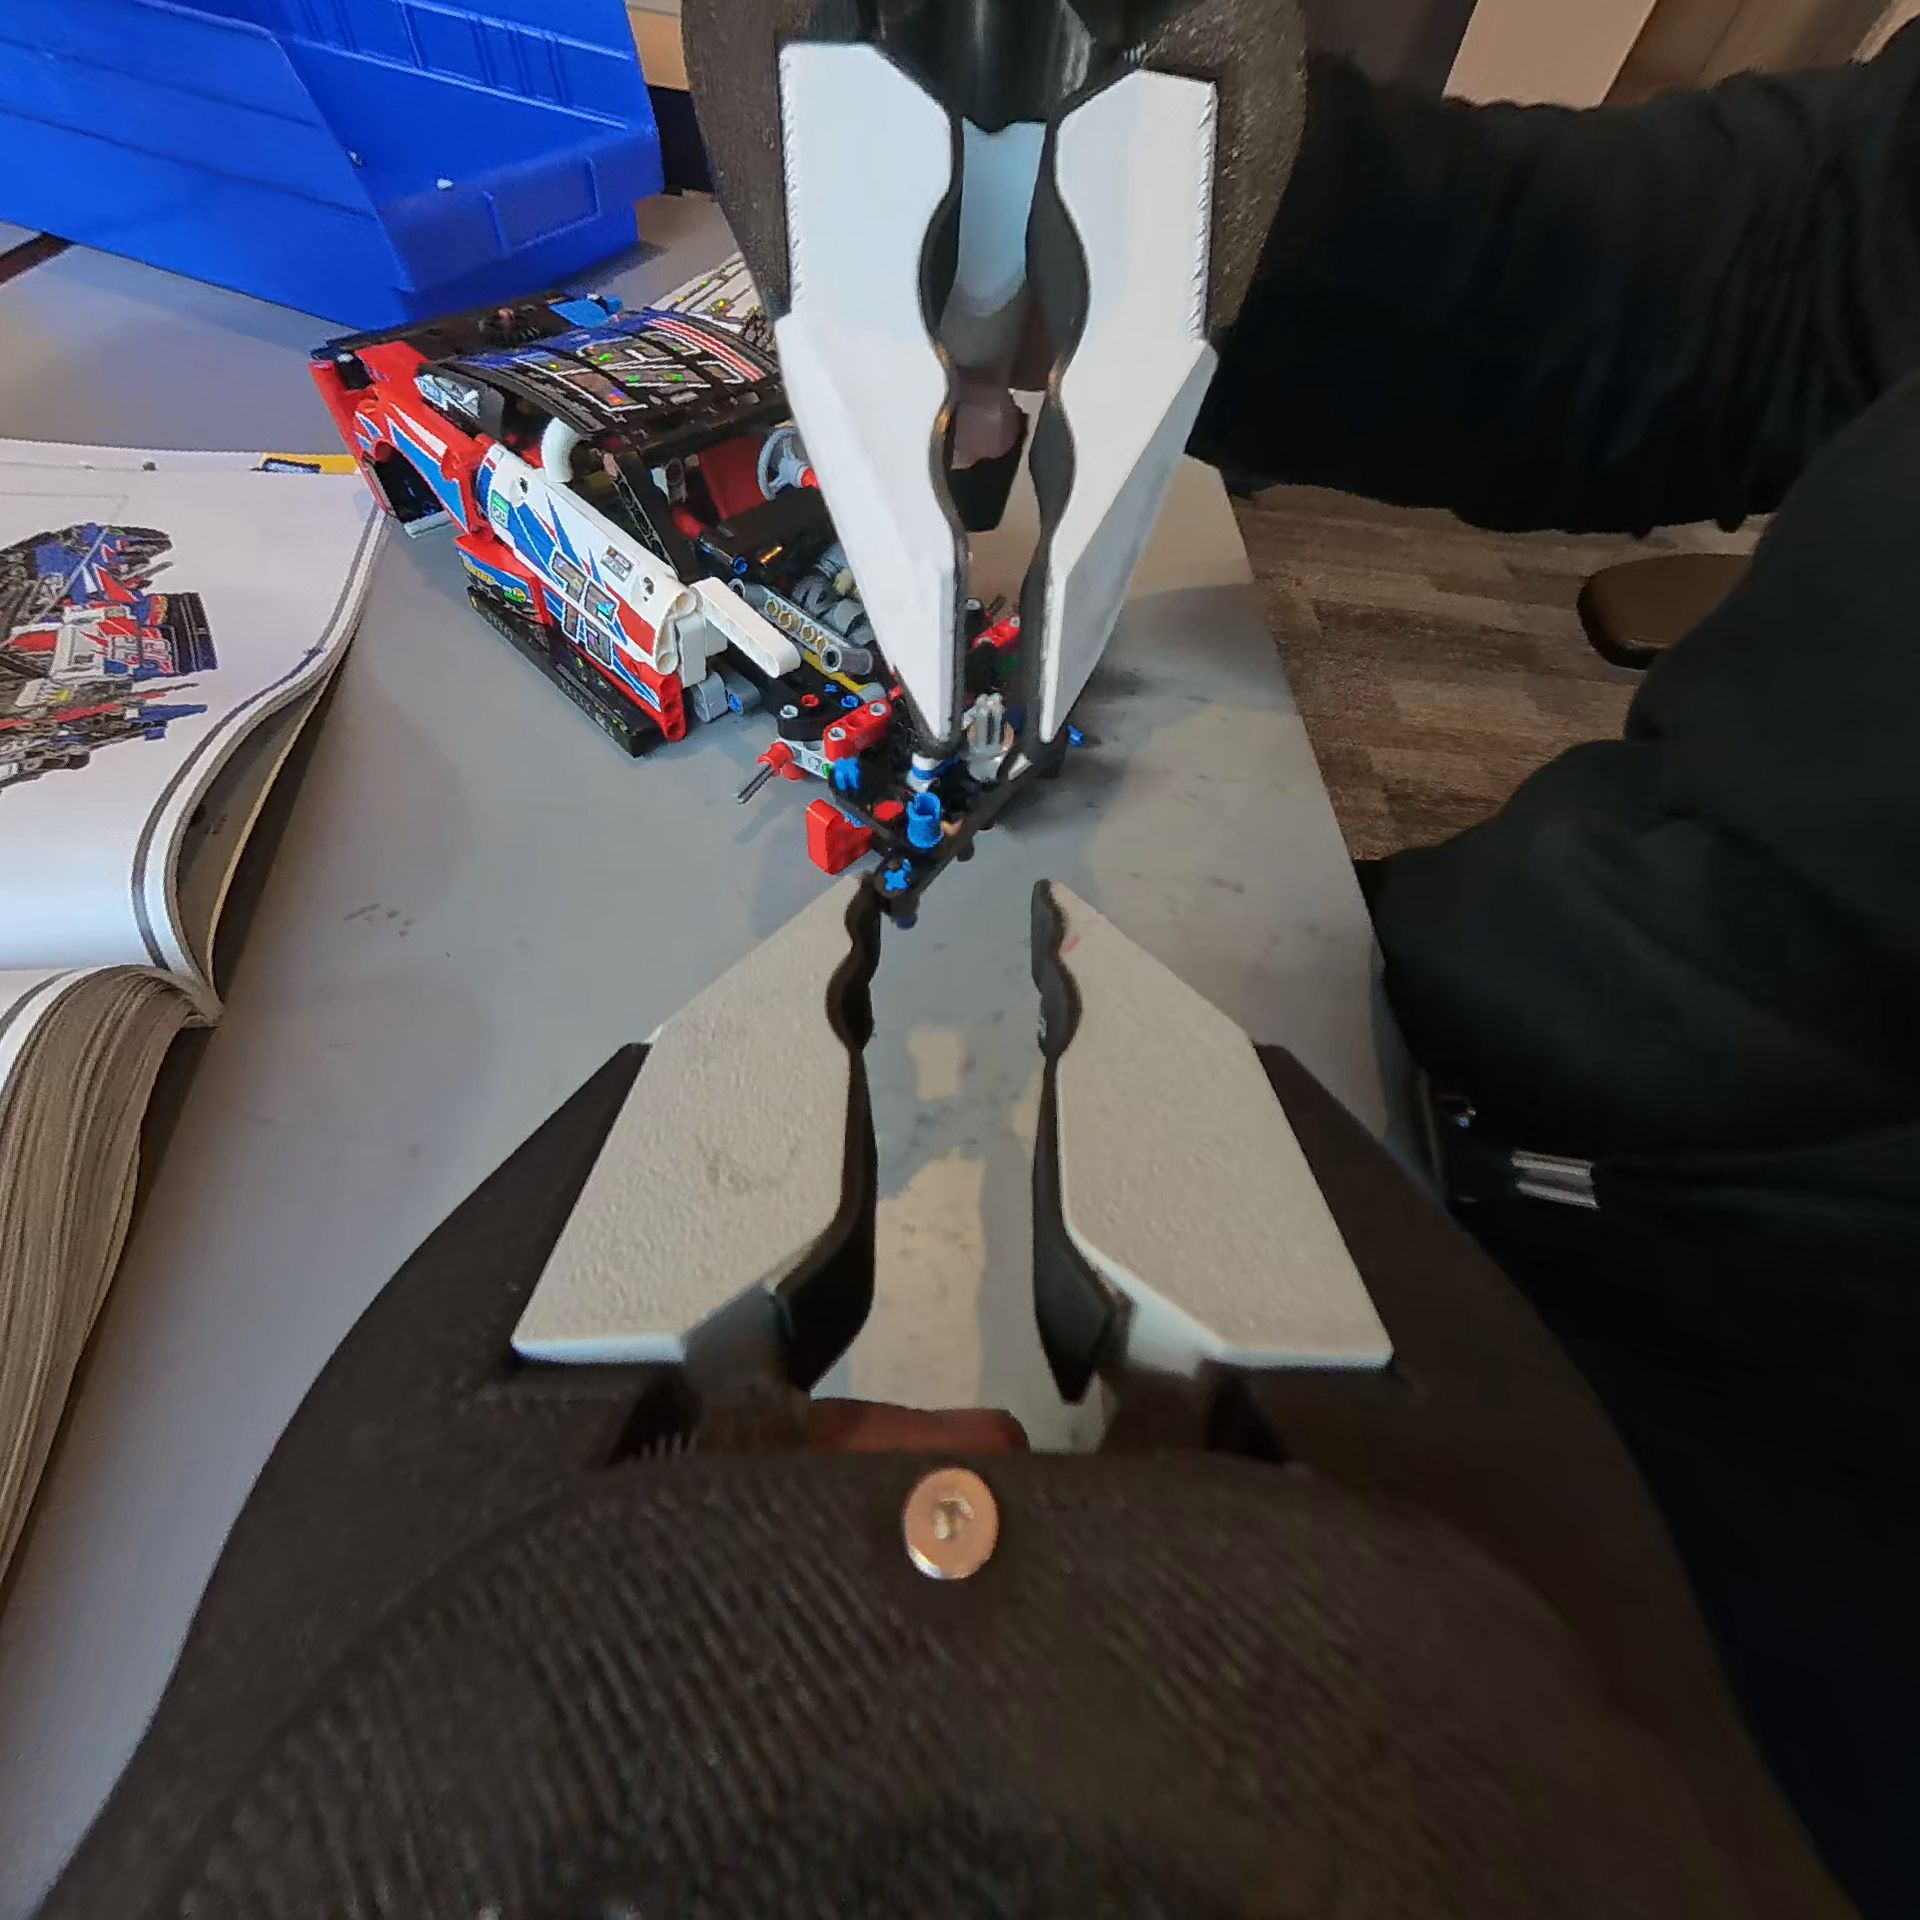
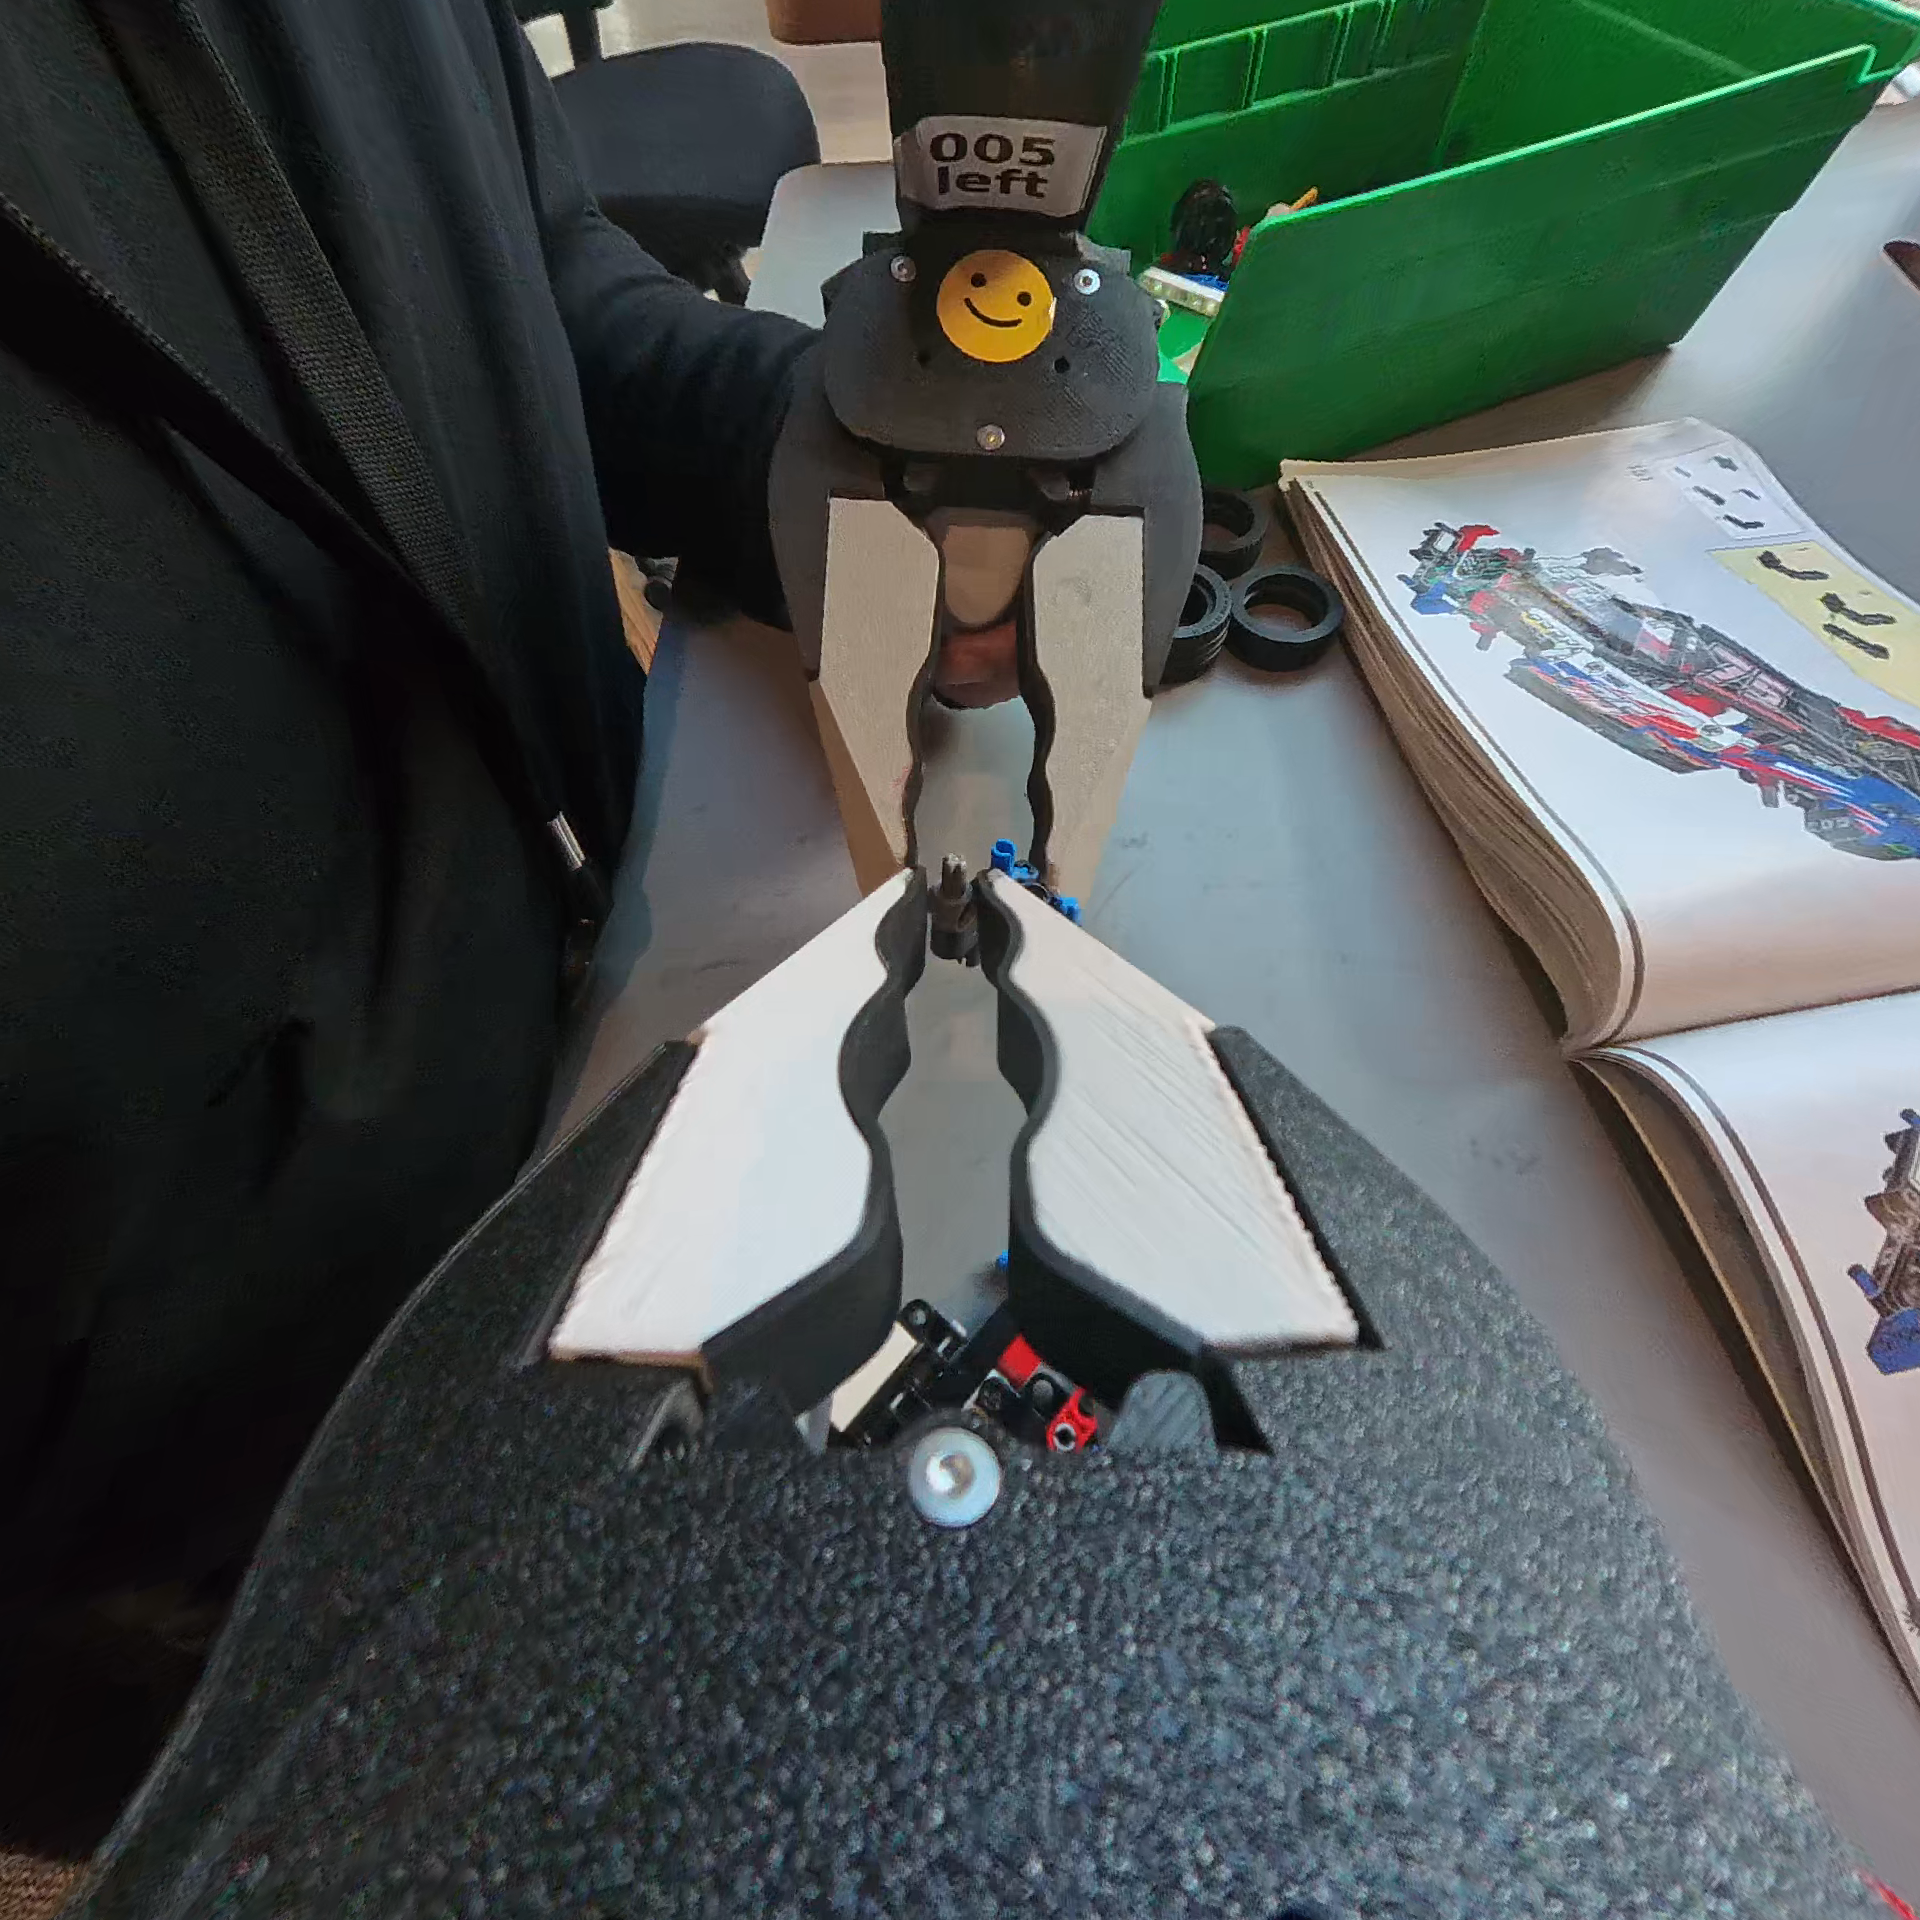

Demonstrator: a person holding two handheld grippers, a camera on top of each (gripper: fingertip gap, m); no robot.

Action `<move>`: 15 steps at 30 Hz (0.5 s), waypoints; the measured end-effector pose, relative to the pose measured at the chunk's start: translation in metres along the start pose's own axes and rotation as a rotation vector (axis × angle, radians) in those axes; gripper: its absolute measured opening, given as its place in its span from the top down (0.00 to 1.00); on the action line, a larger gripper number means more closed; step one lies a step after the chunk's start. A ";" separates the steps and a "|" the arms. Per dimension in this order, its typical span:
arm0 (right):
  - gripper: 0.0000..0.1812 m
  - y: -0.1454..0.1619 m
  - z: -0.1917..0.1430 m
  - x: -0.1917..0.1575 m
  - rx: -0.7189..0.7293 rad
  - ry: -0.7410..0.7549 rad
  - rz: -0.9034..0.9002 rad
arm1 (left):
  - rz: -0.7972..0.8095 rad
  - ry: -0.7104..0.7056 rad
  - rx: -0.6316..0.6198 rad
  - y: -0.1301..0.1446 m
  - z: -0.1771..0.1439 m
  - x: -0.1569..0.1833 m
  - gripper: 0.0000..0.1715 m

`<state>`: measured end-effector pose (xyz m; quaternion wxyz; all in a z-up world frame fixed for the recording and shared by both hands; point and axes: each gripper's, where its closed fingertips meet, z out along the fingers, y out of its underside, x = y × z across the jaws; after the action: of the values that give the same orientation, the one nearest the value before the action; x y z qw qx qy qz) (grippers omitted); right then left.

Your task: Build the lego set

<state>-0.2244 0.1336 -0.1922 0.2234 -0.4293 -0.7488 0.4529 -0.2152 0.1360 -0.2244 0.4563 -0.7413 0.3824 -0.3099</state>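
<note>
A red, white and blue lego car [image 1: 582,520] lies on the grey table [image 1: 468,935]. Its open rear chassis [image 1: 914,821], a black frame with blue pins and red pieces, points toward me. My left gripper [image 1: 956,902] is open just in front of the frame's end, and its left fingertip [image 1: 864,914] is at the frame. It also shows in the right wrist view [image 2: 977,857]. My right gripper [image 2: 951,885] comes down from above, shut on a small grey axle piece [image 2: 951,920] over the chassis. It shows in the left wrist view too [image 1: 992,732].
An open instruction booklet [image 1: 135,675] [image 2: 1662,727] lies beside the car. A blue bin [image 1: 312,135] and a green bin [image 2: 1507,260] with loose parts stand on the table. Black tyres [image 2: 1278,618] lie near the green bin. A person in black [image 1: 1662,935] sits at the table edge. The tips of both grippers are at nearly the same place.
</note>
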 end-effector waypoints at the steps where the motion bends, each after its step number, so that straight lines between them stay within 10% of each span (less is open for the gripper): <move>1: 0.95 0.000 0.000 0.001 0.007 -0.004 0.006 | -0.008 0.004 0.002 0.000 0.000 0.000 0.85; 15: 0.95 0.004 -0.001 -0.006 0.040 -0.012 -0.006 | -0.050 0.026 -0.002 0.004 0.005 -0.002 0.86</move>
<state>-0.2188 0.1302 -0.1943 0.2289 -0.4197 -0.7421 0.4698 -0.2139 0.1389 -0.2306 0.4427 -0.7470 0.3701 -0.3304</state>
